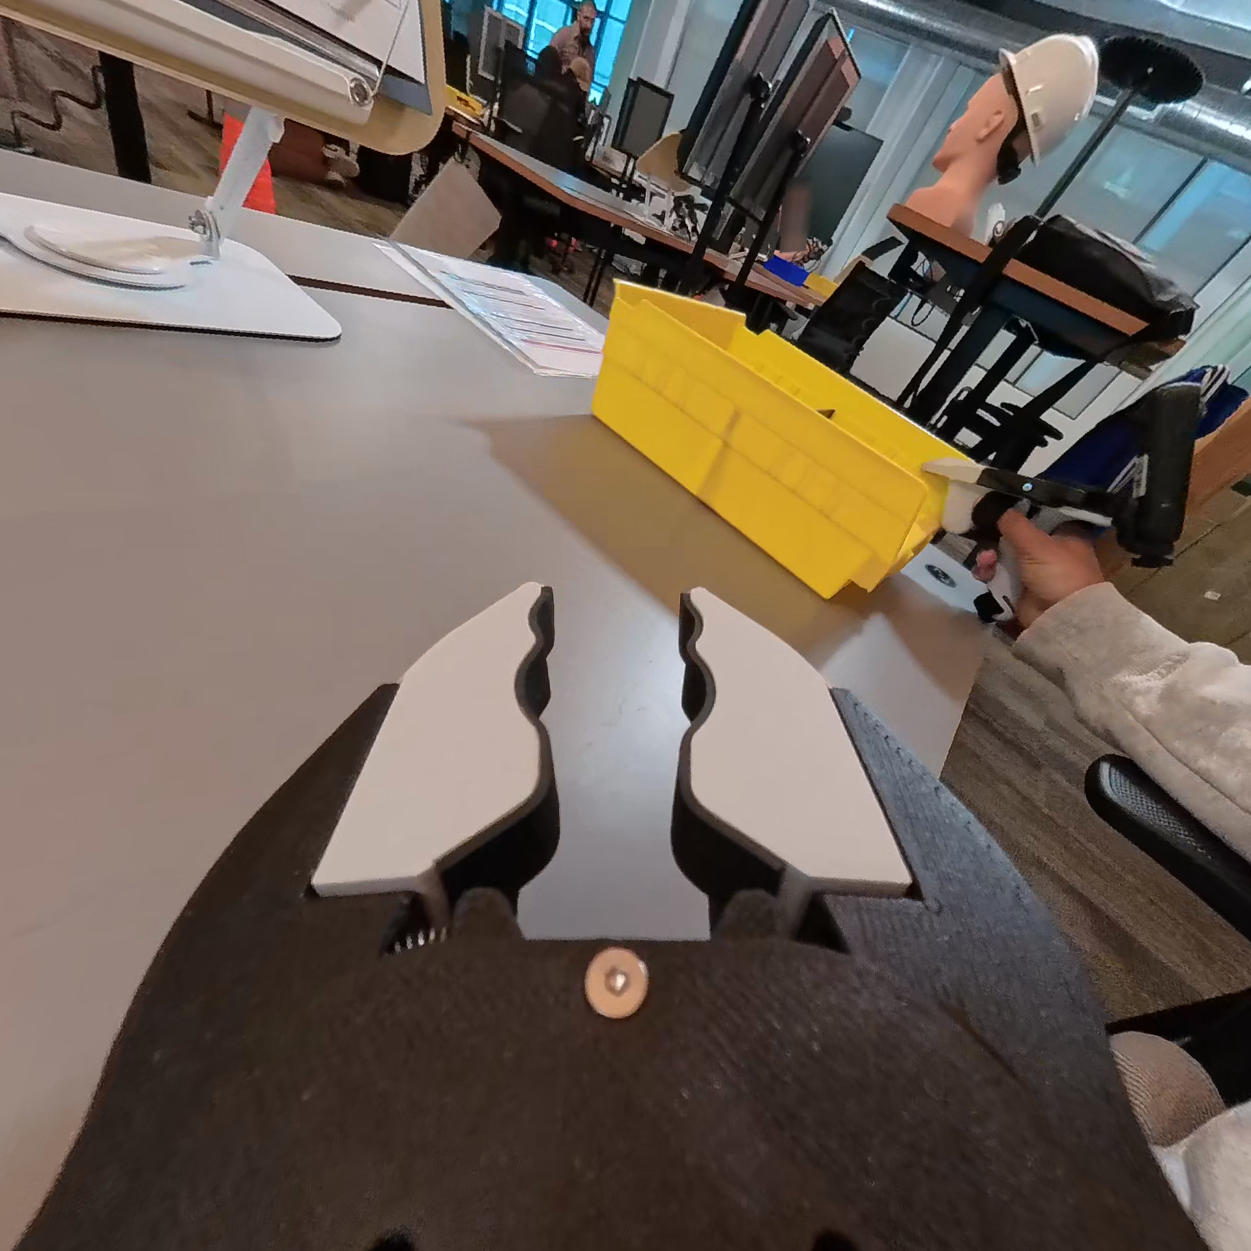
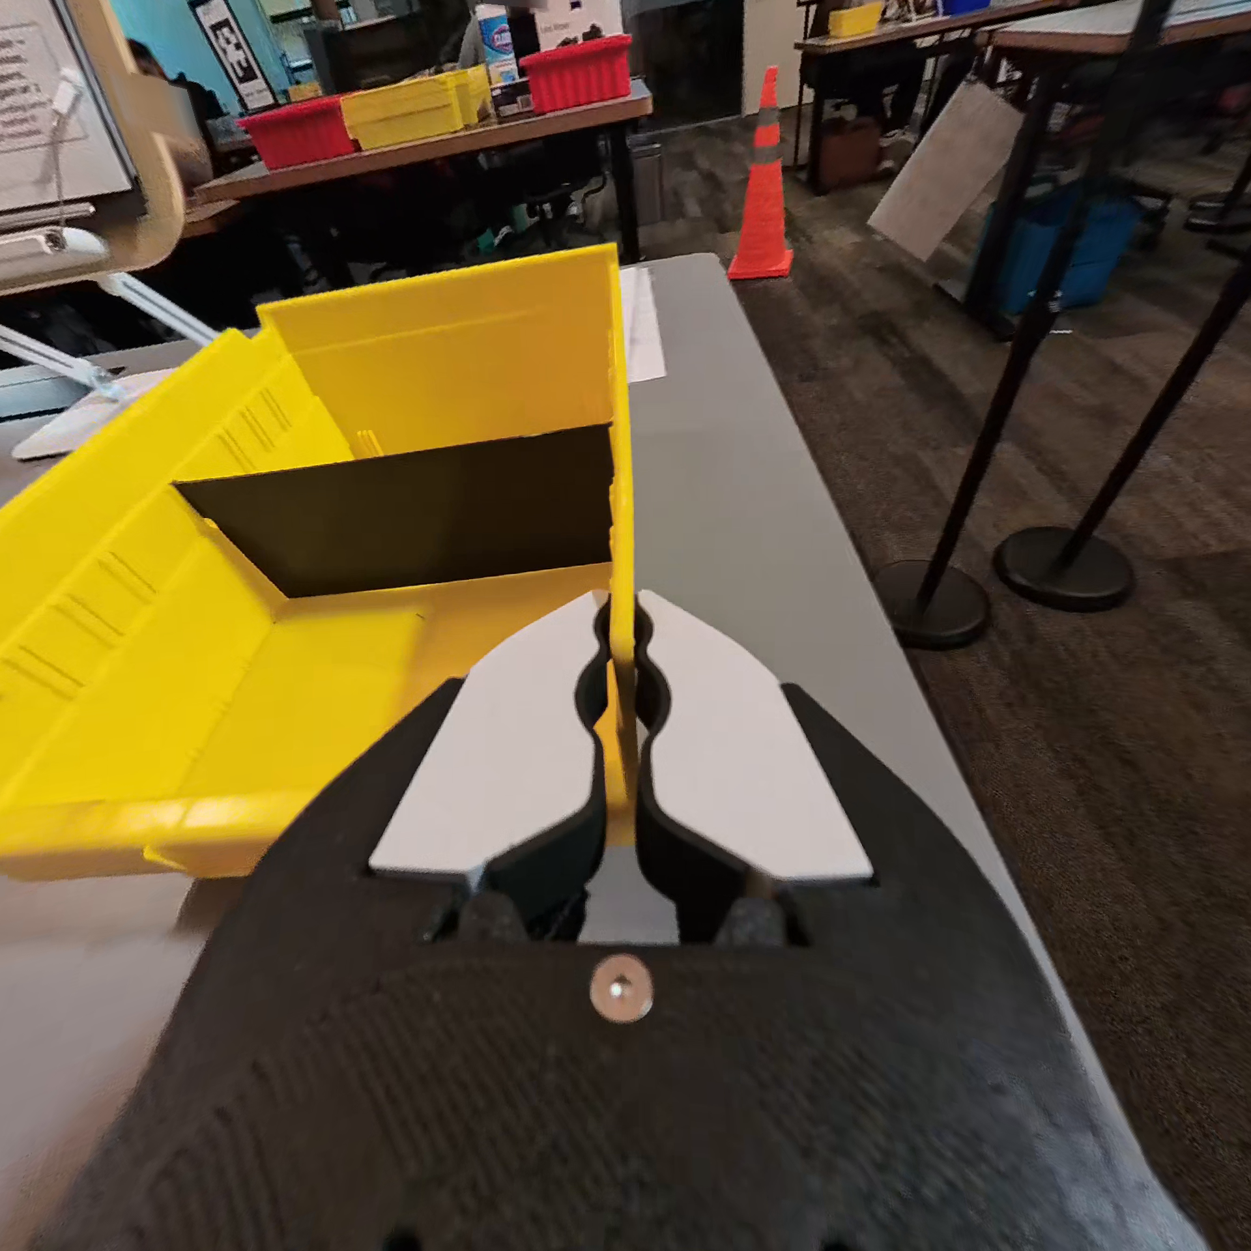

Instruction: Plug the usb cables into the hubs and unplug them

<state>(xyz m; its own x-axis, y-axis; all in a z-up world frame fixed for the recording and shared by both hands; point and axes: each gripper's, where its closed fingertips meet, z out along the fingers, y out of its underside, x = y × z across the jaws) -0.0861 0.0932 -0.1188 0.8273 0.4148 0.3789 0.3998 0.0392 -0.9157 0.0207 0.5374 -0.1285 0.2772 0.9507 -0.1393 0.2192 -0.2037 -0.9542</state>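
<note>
A yellow plastic bin [image 1: 744, 433] stands on the grey table, tilted, with a black divider [image 2: 420, 514] across its inside. My right gripper [image 2: 621, 599] is shut on the bin's right side wall [image 2: 619, 474], one finger inside and one outside. From the left wrist view the right gripper [image 1: 948, 487] shows at the bin's near corner, held by a hand. My left gripper [image 1: 616, 596] is open and empty, low over the bare table to the left of the bin. No usb cables or hubs show in either view; the part of the bin that shows is bare.
A white stand base [image 1: 169, 284] and a laminated sheet [image 1: 514, 311] lie on the far part of the table [image 1: 203, 541]. The table's right edge [image 2: 846, 541] drops to carpet with black stanchion bases [image 2: 1063, 568] and an orange cone [image 2: 761, 189]. A chair armrest [image 1: 1164, 832] is at my right.
</note>
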